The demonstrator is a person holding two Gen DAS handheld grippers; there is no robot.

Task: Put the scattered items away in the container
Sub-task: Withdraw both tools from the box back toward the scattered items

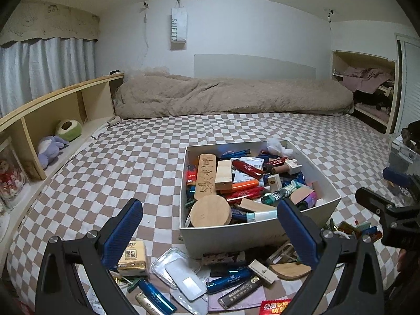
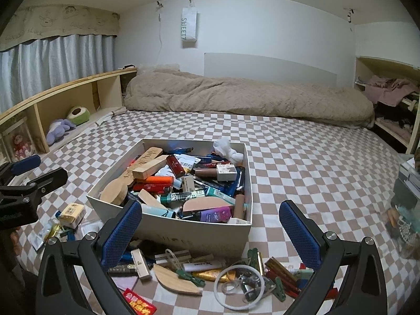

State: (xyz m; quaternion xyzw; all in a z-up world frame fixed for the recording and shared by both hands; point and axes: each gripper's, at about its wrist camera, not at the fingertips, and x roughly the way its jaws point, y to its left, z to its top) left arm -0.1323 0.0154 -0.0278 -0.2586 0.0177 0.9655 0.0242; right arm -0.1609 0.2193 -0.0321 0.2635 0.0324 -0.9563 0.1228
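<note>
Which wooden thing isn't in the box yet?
The flat half-round wooden piece. It lies on the checkered bedsheet in front of the box, while the carved wooden block and round wooden lid are already inside.

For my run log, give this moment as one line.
left gripper open, empty | right gripper open, empty | box nearly full | loose items in front of box

- A white paper bag (image 2: 189, 27) hanging on the far wall reads "SWEET7", printed top to bottom.
- A yellow tissue pack (image 1: 132, 258) on the bed carries Chinese characters "原木".
- A green tube (image 2: 182, 197) in the box shows the letters "NEN"; other labels are too small to read.
</note>
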